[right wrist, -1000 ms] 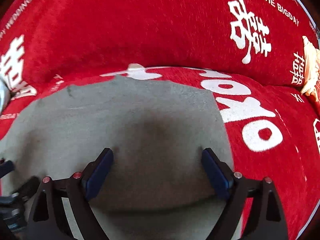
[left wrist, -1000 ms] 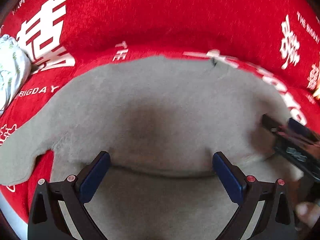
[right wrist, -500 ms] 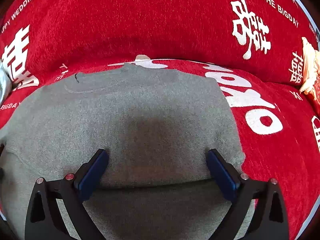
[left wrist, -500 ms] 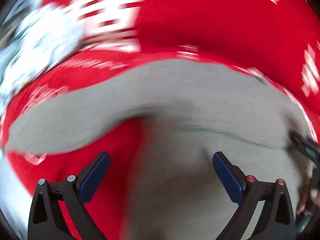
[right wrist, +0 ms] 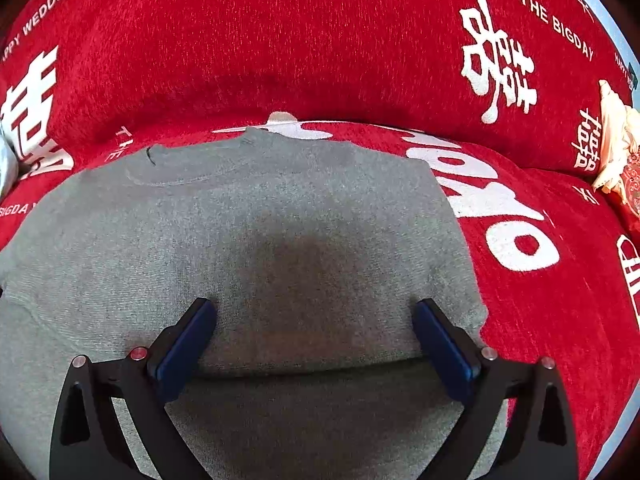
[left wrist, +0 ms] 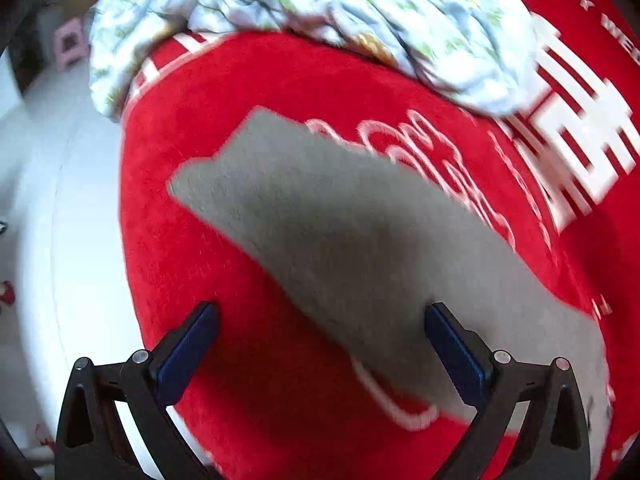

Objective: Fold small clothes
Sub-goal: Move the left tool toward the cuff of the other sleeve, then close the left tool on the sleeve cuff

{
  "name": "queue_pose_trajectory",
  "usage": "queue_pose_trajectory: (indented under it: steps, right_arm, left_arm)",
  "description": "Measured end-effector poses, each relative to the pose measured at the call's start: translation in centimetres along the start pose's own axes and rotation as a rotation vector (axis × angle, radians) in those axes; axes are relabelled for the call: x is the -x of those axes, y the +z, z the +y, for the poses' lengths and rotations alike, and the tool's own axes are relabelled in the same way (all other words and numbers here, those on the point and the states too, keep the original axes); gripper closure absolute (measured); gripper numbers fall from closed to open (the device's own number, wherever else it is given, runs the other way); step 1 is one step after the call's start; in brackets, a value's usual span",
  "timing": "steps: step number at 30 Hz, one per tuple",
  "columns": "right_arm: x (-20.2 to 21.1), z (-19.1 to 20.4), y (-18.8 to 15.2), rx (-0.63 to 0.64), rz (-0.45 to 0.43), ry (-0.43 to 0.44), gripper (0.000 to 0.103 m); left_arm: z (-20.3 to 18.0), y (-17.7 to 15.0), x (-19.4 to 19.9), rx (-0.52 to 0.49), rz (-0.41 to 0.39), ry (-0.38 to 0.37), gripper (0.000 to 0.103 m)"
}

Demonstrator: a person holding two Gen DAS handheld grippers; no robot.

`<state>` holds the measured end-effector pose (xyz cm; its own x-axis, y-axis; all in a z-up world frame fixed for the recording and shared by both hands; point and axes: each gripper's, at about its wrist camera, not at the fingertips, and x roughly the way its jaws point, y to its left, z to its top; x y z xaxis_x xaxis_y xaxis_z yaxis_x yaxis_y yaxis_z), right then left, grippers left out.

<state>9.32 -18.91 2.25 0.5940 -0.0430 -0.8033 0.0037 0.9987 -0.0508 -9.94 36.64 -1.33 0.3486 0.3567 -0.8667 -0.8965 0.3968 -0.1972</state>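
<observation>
Sweater (right wrist: 256, 248): grey knit garment is lying flat on the red sofa cover (right wrist: 320, 40), its neckline pointing toward the sofa's backrest and its body spreading over the seat.
Right side of the sweater: it is showing one straight, tidy edge with no sleeve sticking out beyond it, so, as a judgement, that side is already folded in; a crease line is running across the cloth just in front of the right fingers.
Left sleeve (left wrist: 320, 216): it is stretching out flat from the sweater across the red cover toward the seat's outer edge, not yet folded in.
Progress: roughly an early-to-middle stage, judging by these views; the left sleeve and the final fold of the body are still waiting.
Right hand-held gripper (right wrist: 314, 340): it is hovering low over the sweater's lower body with its jaws spread wide and nothing clamped between them.
Left hand-held gripper (left wrist: 320, 344): it is pointing down at the sleeve, jaws wide apart, gripping nothing; this view is blurred.
Floral bedding (left wrist: 320, 8): pale bundle is sitting beyond the sleeve, on the sofa, apart from the sweater.
Floor (left wrist: 48, 200): pale surface is showing past the seat edge on the sleeve's side.
</observation>
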Motion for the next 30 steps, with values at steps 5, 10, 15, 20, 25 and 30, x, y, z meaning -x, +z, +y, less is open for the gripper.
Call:
queue_pose_trajectory:
  steps: [5, 10, 15, 20, 25, 30]
  right_arm:
    - [-0.1, 0.0, 0.0, 0.000, 0.000, -0.002, 0.002]
    - [-0.1, 0.0, 0.0, -0.001, -0.002, -0.003, 0.002]
    - [-0.1, 0.0, 0.0, -0.001, -0.003, -0.003, 0.002]
    - [-0.1, 0.0, -0.1, -0.003, -0.005, -0.002, 0.002]
    - [-0.2, -0.2, -0.2, -0.006, -0.009, 0.002, 0.002]
    - [-0.2, -0.2, -0.2, -0.010, -0.012, 0.007, 0.002]
  left_arm:
    - [-0.8, 1.8, -1.0, 0.112, -0.001, 0.070, 0.001]
    - [-1.0, 3.6, -1.6, 0.102, -0.001, 0.066, 0.001]
    - [-0.5, 4.1, 0.3, 0.058, -0.067, 0.025, 0.076]
    - [-0.9, 4.5, 0.4, 0.005, -0.031, -0.022, 0.091]
    - [-2.8, 3.5, 2.0, -0.081, -0.086, 0.044, 0.091]
    - [-5.9, 2.5, 3.9, -0.156, -0.115, 0.010, 0.091]
